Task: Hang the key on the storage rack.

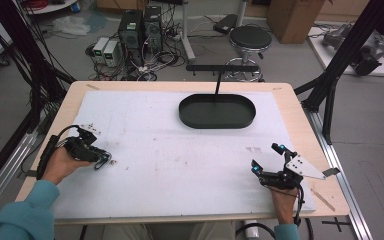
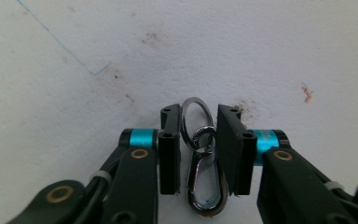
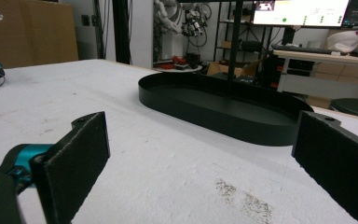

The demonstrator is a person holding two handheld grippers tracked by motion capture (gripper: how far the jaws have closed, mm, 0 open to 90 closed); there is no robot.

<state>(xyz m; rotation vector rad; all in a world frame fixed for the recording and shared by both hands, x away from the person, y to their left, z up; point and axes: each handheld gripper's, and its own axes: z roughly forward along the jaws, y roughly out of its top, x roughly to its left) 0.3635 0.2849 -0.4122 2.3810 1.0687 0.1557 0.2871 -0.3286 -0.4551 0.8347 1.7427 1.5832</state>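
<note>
— Where is your left gripper (image 2: 198, 154) right now?

— It sits low at the left side of the white foam sheet (image 1: 155, 150), with the silver metal carabiner clip and its round key ring (image 2: 200, 158) lying on the sheet between the two black pads (image 2: 168, 154). The ring touches or nearly touches both pads, but I cannot tell whether they press on it yet.

— And your right gripper (image 1: 269, 161)?

— You hold it near the right edge of the sheet, its jaws spread wide apart with nothing between them. It points toward the black oval metal tray (image 1: 217, 111), which stands well apart at the far middle of the wooden table (image 1: 290, 95).
</note>
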